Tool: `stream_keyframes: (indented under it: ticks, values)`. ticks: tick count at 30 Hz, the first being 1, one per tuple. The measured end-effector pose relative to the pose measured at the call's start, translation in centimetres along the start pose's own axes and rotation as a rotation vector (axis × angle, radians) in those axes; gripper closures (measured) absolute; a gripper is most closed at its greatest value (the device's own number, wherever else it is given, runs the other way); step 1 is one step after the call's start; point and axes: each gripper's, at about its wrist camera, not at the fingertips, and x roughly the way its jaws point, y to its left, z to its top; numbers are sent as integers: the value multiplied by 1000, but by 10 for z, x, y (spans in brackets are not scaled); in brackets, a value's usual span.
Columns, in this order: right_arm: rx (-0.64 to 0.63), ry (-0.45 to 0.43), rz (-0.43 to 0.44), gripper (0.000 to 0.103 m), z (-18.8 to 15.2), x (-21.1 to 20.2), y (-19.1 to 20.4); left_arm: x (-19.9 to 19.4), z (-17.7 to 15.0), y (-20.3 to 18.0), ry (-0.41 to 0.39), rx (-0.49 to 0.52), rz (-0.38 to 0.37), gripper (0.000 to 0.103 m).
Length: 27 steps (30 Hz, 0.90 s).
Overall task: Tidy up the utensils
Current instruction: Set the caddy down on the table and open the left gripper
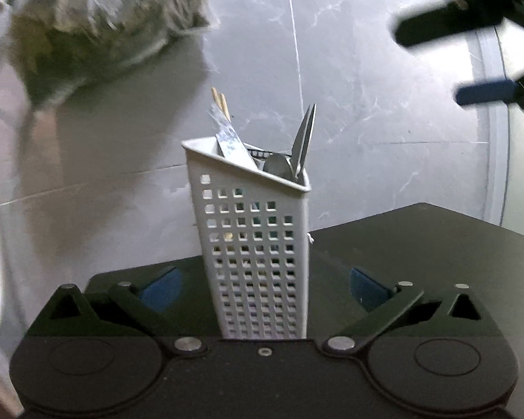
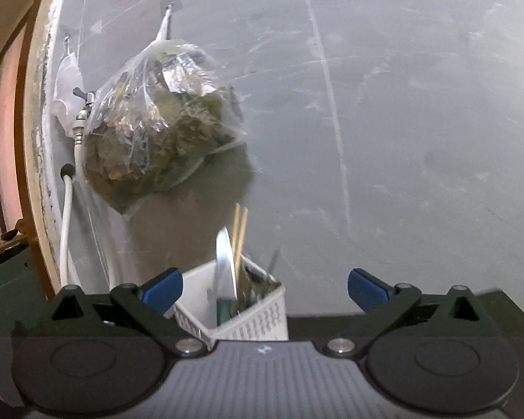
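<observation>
A white perforated utensil holder [image 1: 255, 244] stands upright on a black surface [image 1: 419, 244]. In it are a knife blade [image 1: 231, 143], wooden chopsticks [image 1: 220, 99], a spoon [image 1: 277, 166] and pointed metal scissors [image 1: 305, 139]. My left gripper [image 1: 263, 289] is open, with the holder between its blue pads [image 1: 160, 289] and not touching them. My right gripper [image 1: 471, 59] hangs open at the upper right, away from the holder. In the right wrist view the holder [image 2: 199, 296] sits low between the open right gripper [image 2: 263, 289] fingers, with the knife [image 2: 225, 269] and chopsticks [image 2: 241, 237] sticking up.
A clear plastic bag of greenish stuff [image 2: 157, 129] hangs on the grey tiled wall [image 2: 401, 139], above and left of the holder. A tap [image 2: 84, 104] and a white hose [image 2: 64, 230] run down beside a wooden door frame [image 2: 35, 139].
</observation>
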Motion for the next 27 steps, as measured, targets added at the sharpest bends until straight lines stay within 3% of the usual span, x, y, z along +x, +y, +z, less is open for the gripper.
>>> stream_keyframes:
  ticks: [8,13,18,27]
  values:
    - [24,124,-54,0,-15,-82,-11,-113,9,-46,27,-118,220,1]
    - [2,191,-65,0,-24,-123,-10,-179,18,-70,32,-160,297,1]
    - [2,219,-54,0,-31,-154,-5,-226,27,-87,30,-169,339,1]
    - [16,301,-81,0,-37,-170,2,-259,44,-83,61,-214,351,1]
